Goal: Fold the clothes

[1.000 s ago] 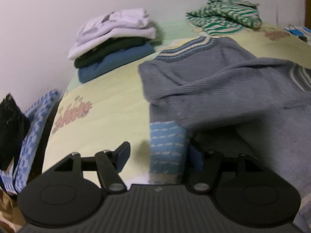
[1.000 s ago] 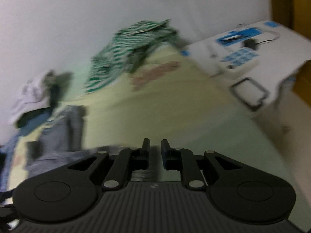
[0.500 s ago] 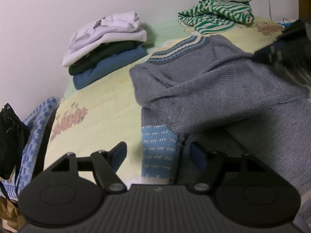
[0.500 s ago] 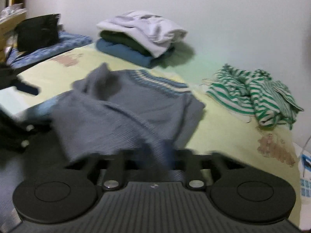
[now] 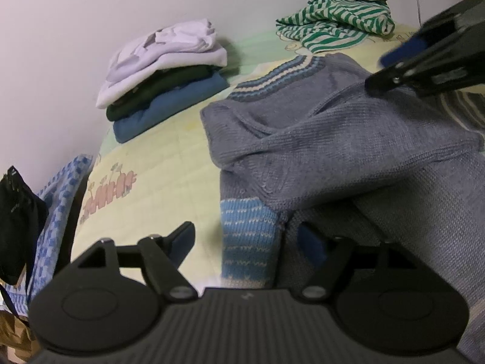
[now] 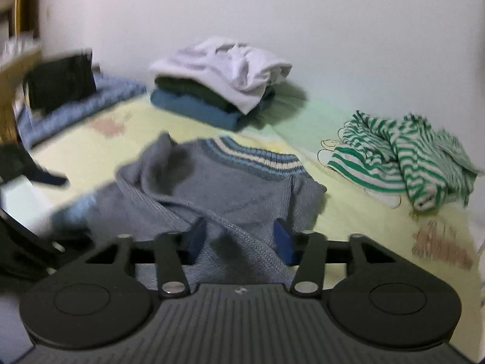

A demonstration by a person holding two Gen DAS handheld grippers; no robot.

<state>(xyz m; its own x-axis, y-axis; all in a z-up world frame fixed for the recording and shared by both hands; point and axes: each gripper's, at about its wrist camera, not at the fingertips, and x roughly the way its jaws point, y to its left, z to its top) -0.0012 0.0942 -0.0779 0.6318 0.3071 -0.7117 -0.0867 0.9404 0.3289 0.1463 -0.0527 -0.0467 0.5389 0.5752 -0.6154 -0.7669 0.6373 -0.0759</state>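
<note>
On the bed, in front of the folded stack, the grey sweater lies half-folded between both grippers' spread, empty fingers, so a careless pinch could drag the folded sleeve loose.

Pale yellow-green bed sheet with pinkish cartoon prints, spread over the bed. Plain white wall right behind. Blue-and-white checked cloth hanging off the bed's far edge, beside a black bag. In the right wrist view, same black bag resting on the checked cloth, blurred; wooden furniture at the upper left corner, too blurred to identify.
</note>
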